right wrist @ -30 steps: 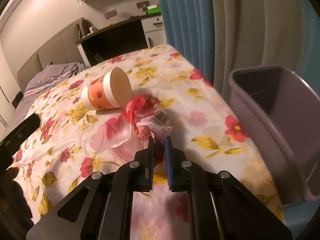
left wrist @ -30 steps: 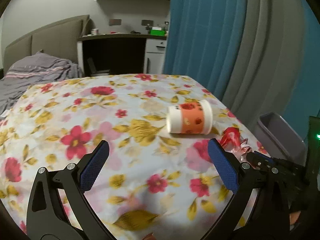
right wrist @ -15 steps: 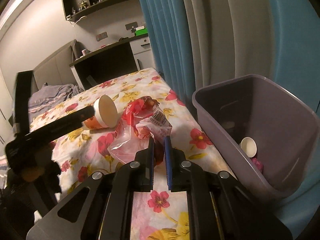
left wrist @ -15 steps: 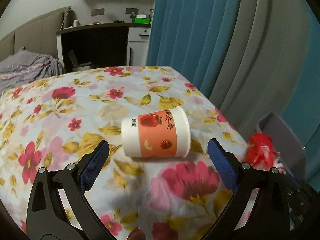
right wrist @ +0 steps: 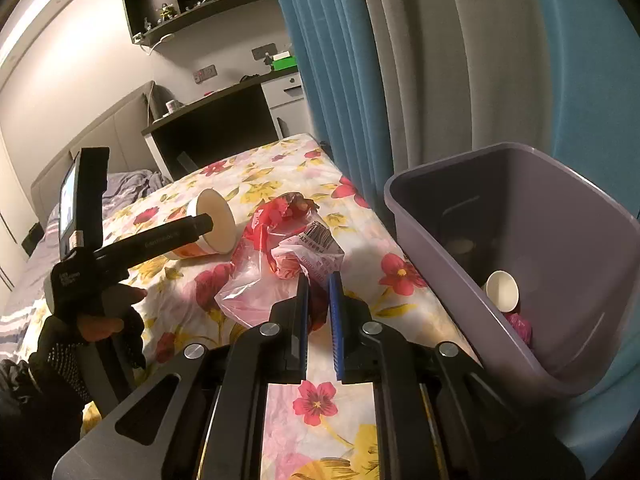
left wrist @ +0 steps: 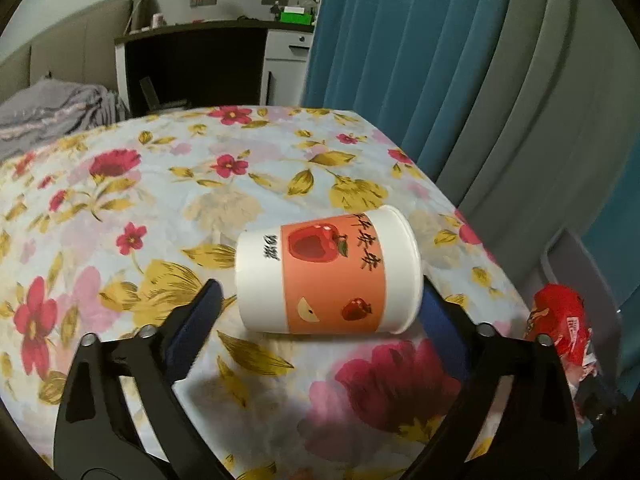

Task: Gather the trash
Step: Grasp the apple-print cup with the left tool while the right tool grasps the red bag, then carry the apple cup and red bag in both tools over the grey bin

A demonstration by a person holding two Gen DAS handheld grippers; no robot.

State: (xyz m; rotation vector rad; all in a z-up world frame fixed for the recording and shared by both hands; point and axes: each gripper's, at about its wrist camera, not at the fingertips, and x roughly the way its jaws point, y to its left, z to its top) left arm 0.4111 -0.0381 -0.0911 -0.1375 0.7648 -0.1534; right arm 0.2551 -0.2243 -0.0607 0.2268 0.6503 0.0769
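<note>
While the paper cup [left wrist: 328,276] is lying on its side on the flowered bed [left wrist: 160,200], left gripper [left wrist: 320,312] jaws are closing around it, not yet pressing; thin wall likely crushing easily, so squeezing mid-body gently. Right gripper [right wrist: 319,300] is pinching the crinkly plastic wrapper [right wrist: 288,256] beside the bin [right wrist: 420,232]

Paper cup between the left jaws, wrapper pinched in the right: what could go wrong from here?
The paper cup lies on its side lengthwise between the closing jaws of the left gripper; it may roll away or crush. The right gripper holds only a corner of the red plastic wrapper, which may slip out before reaching the purple bin.
</note>
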